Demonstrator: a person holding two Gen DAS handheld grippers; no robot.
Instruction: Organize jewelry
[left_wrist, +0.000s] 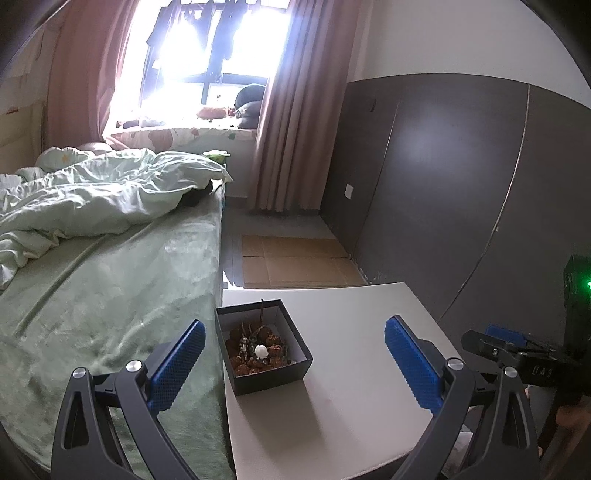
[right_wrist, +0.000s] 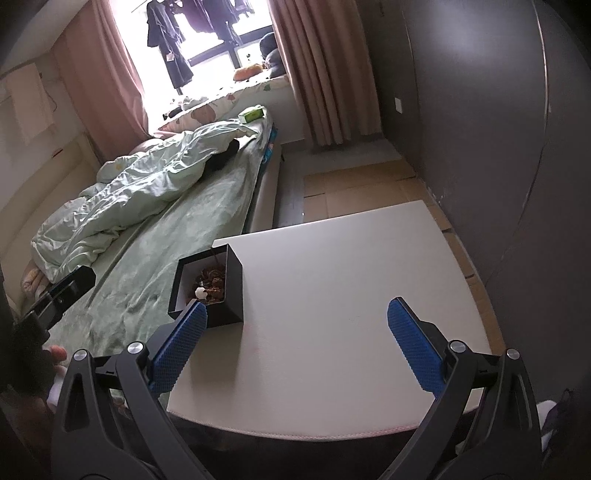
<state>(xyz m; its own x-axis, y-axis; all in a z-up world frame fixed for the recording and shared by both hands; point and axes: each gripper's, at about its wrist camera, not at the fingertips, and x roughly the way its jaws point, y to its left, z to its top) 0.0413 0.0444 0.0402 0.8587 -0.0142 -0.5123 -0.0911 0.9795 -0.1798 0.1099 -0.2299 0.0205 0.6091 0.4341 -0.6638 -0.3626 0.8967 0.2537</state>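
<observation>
A small black box (left_wrist: 271, 373) with a white lining stands open on the left side of a white table (left_wrist: 354, 354). It holds a heap of brown and gold jewelry (left_wrist: 258, 347) with one white piece (left_wrist: 261, 350) on top. My left gripper (left_wrist: 295, 332) is open and empty, held above and in front of the box. In the right wrist view the box (right_wrist: 225, 295) stands at the table's (right_wrist: 351, 295) left edge, with the jewelry (right_wrist: 210, 284) inside. My right gripper (right_wrist: 295, 317) is open and empty over the table, to the right of the box.
A bed (left_wrist: 110, 288) with a green sheet and a rumpled duvet (left_wrist: 92, 195) lies against the table's left side. A dark wardrobe wall (left_wrist: 461, 177) stands to the right. Flattened cardboard (left_wrist: 295, 262) lies on the floor beyond the table. The right gripper's body (left_wrist: 524, 354) shows at the right edge.
</observation>
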